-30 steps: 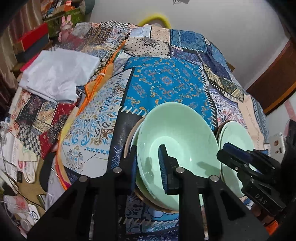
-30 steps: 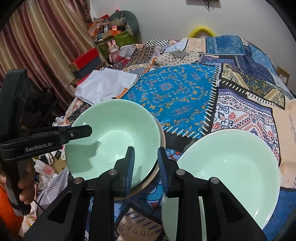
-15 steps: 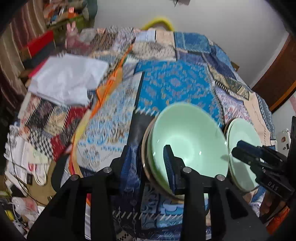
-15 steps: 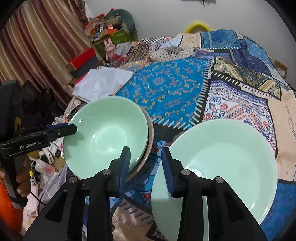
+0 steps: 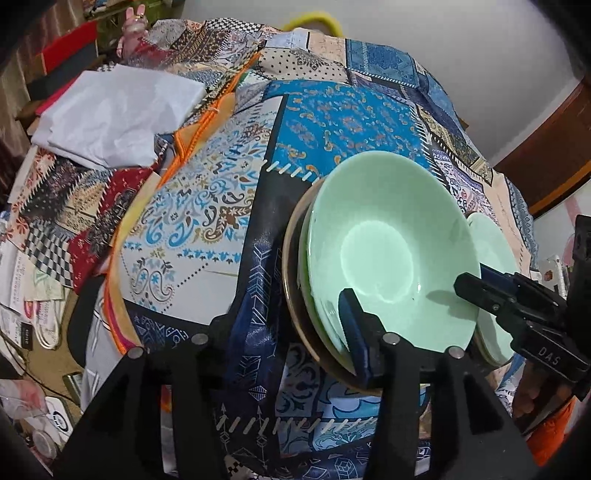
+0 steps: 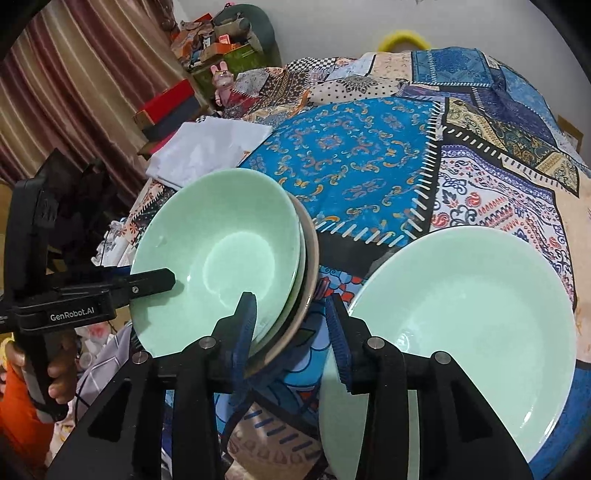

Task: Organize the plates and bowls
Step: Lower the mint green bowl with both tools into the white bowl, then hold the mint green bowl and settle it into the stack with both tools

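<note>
- Your surface is a bed under a patchwork bedspread [image 6: 354, 162] of blue, cream and red printed panels, which fills most of both views.
- A white folded cloth [image 5: 110, 114] lies near the bed's far left edge, with a red box [image 6: 166, 103] and a pink rabbit toy [image 6: 221, 79] beyond it.
- Striped curtains [image 6: 74, 81] hang at the left; a plain white wall [image 6: 332, 22] closes the far side.
- The pale green bowl [image 5: 388, 251] sits tilted on top of a stack with a brown-rimmed plate [image 5: 295, 295] beneath.
- A pale green plate [image 6: 461, 332] lies just right of that stack.
- Your left hand-held gripper [image 5: 280, 332] has just been opening; its jaws straddle the stack's near rim without pressing.
- Your right hand-held gripper [image 6: 291, 332] has also just been opening, jaws narrowly apart between stack and plate, gripping neither.
</note>
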Motion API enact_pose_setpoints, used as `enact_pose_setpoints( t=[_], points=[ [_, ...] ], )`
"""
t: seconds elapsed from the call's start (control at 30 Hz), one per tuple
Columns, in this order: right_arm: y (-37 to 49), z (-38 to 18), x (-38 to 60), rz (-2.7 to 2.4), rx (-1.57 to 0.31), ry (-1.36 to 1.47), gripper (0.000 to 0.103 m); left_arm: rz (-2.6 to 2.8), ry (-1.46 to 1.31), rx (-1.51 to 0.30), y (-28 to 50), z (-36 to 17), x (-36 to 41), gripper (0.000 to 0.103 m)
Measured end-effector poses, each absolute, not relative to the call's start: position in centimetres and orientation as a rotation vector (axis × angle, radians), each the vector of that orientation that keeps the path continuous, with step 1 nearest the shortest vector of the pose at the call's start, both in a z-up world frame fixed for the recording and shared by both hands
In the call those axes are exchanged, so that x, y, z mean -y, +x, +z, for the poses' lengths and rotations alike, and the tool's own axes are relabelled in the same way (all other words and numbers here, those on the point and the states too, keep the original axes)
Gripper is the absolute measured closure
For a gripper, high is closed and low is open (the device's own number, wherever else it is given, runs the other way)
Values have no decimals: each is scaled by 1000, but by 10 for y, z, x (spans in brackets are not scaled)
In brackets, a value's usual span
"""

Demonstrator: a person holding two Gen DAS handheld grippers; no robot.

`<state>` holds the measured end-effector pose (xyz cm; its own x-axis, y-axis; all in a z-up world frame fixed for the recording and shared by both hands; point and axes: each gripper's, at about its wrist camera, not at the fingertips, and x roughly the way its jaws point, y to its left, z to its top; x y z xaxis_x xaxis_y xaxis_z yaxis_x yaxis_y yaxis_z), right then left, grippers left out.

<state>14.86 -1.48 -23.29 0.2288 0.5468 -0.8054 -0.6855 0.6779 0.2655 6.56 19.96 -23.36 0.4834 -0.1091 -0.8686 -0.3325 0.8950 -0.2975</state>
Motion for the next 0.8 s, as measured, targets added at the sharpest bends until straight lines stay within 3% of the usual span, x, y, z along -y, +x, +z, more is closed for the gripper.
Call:
enact_pose_setpoints(
  t=[0.27, 0.5, 0.8],
  points=[
    [149, -242, 4, 867, -1053, -164, 66, 120, -491, -1072, 69, -242, -200, 53],
    [150, -244, -1, 852, -1046, -176, 65, 93, -465, -1082, 78, -243, -190, 70],
    [150, -244, -7, 802, -1021, -218, 66, 165, -392, -1077, 80, -237, -177, 70]
  ],
)
